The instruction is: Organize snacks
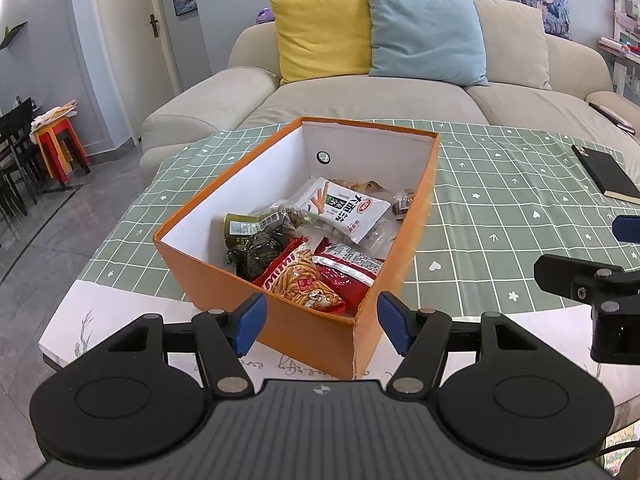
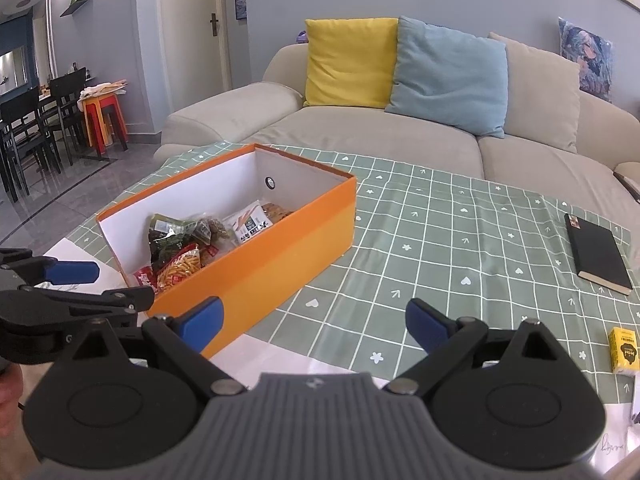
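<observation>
An open orange box (image 1: 320, 340) with white inner walls stands on the table. It holds several snack packets: a red Mimi packet (image 1: 308, 280), a white packet (image 1: 344, 210) and a dark green packet (image 1: 256, 244). My left gripper (image 1: 320, 324) is open and empty, its blue pads either side of the box's near corner. My right gripper (image 2: 314, 324) is open and empty over the tablecloth, to the right of the box (image 2: 280, 256). A small yellow packet (image 2: 623, 350) lies on the table at the right.
A green checked tablecloth (image 2: 440, 240) covers the table. A black notebook (image 2: 598, 252) lies at the far right. A beige sofa (image 2: 360, 128) with yellow and blue cushions stands behind the table. Dark chairs and coloured stools (image 2: 104, 120) are at the far left.
</observation>
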{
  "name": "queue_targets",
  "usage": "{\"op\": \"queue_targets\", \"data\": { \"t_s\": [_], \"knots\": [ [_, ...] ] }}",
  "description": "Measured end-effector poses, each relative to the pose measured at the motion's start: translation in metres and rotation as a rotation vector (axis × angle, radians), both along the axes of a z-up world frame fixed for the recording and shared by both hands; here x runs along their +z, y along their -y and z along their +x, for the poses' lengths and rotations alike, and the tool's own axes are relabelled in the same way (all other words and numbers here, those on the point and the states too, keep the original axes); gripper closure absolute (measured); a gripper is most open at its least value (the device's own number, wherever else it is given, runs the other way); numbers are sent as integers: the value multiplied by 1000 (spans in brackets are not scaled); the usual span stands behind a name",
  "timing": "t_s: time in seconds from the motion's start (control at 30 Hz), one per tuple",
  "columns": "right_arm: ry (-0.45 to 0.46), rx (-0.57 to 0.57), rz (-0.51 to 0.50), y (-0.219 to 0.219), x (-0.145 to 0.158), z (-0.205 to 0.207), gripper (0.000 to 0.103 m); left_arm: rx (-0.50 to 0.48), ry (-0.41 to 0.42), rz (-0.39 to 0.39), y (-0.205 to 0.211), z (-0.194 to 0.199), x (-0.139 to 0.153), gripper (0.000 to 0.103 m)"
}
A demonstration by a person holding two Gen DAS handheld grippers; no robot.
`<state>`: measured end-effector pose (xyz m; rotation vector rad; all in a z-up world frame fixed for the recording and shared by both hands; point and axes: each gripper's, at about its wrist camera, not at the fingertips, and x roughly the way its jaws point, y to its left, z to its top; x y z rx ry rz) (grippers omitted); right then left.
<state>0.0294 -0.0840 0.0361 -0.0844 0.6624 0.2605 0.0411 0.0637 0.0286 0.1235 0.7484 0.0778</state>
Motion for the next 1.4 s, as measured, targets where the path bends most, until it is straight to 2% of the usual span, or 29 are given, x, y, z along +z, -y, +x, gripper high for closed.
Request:
{"op": "queue_targets", "data": {
  "t_s": [1.4],
  "knots": [
    [-1,-11,10,3,-2,0,8,-24,-5,19,6,1,0,28]
  ]
}}
